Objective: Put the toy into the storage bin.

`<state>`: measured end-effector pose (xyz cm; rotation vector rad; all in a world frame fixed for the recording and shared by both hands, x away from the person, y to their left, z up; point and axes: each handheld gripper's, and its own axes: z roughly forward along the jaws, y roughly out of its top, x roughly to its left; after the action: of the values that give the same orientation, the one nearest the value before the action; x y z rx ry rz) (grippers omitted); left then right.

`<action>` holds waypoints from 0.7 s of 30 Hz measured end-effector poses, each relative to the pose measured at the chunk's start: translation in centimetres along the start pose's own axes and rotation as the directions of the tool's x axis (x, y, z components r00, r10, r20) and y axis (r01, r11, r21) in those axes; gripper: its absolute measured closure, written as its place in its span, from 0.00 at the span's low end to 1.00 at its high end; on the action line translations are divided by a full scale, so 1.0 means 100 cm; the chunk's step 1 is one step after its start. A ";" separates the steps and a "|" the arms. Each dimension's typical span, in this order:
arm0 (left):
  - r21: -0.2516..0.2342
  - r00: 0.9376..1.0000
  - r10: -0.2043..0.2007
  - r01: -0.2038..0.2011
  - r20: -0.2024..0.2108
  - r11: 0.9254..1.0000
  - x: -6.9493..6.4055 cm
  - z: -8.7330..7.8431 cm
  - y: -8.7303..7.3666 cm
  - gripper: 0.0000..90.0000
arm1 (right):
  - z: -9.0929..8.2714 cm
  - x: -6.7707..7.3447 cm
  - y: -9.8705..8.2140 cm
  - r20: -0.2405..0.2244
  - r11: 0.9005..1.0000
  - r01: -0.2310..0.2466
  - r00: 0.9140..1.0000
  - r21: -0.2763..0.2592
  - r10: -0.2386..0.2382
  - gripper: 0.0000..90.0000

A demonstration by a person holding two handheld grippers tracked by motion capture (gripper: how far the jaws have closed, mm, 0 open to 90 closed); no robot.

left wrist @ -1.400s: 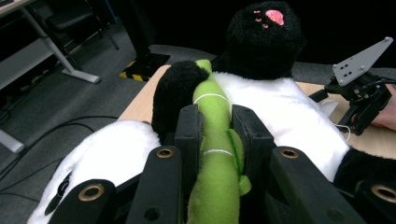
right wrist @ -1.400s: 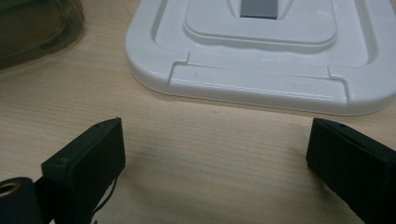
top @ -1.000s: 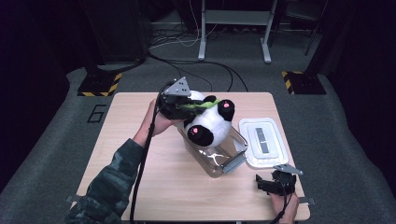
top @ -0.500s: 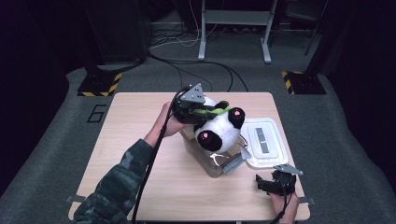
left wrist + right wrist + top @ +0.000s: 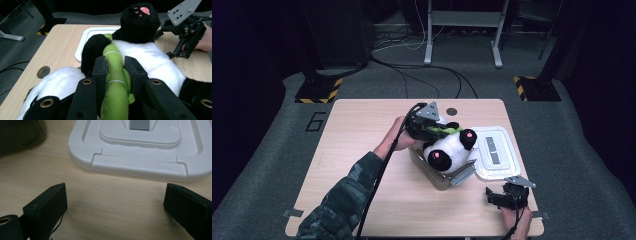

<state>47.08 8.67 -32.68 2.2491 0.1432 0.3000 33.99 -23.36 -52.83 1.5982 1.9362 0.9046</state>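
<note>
A black-and-white panda plush (image 5: 447, 148) hangs over a clear plastic box (image 5: 440, 178) at the table's middle, its lower part inside the box's rim. My left gripper (image 5: 433, 129) grips it from the far-left side. In the left gripper view my left gripper (image 5: 115, 64) is shut on the plush's green bamboo stalk (image 5: 113, 77), which runs up between the pads. The white lid (image 5: 495, 152) lies flat to the right of the box. My right gripper (image 5: 506, 193) rests at the table's front right, and its jaws (image 5: 115, 195) stand wide open on bare wood just short of the lid (image 5: 140, 150).
The wooden table (image 5: 347, 150) has a round cable hole (image 5: 452, 111) near its far edge. Cables trail over the floor behind the table. The person's left sleeve (image 5: 342, 200) crosses the table's front left. The right gripper (image 5: 186, 30) also shows beyond the panda.
My left gripper has carried the panda to the right and downward, from above the box's left side to over and into the box. My right gripper has stayed put.
</note>
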 end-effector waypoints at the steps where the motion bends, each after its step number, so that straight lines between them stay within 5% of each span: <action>1: -0.002 1.000 0.001 -0.001 0.007 1.000 0.000 0.002 -0.001 0.80 | 0.000 0.000 0.000 0.000 1.000 -0.001 1.000 0.000 0.001 0.05; 8: 0.006 0.999 -0.023 0.023 0.024 1.000 -0.001 0.012 -0.007 0.75 | 0.000 0.000 0.000 0.001 1.000 0.000 1.000 -0.003 0.000 0.05; 14: -0.042 0.996 -0.088 0.087 -0.020 0.995 -0.001 0.005 -0.007 0.40 | 0.000 0.000 0.000 0.001 1.000 0.000 1.000 -0.004 0.000 0.05; 17: -0.074 0.990 -0.135 0.131 -0.049 0.989 0.000 -0.008 -0.009 0.27 | 0.000 0.000 0.000 0.002 1.000 -0.003 1.000 -0.002 0.003 0.05; 19: -0.068 0.974 -0.195 0.188 -0.116 0.980 0.001 -0.019 -0.014 0.22 | 0.000 0.000 0.000 0.002 1.000 -0.002 1.000 -0.003 0.002 0.05; 20: -0.068 0.974 -0.195 0.188 -0.116 0.980 0.001 -0.019 -0.014 0.19 | 0.000 0.000 0.000 0.002 1.000 -0.002 1.000 -0.003 0.002 0.05; 21: -0.053 0.963 -0.222 0.216 -0.153 0.975 0.004 -0.025 -0.019 0.18 | 0.000 0.000 0.000 0.003 1.000 -0.001 1.000 -0.002 0.001 0.05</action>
<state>46.83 11.81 -32.57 2.1494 0.4644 0.3574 34.03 -23.37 -52.86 1.5984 1.9327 0.9038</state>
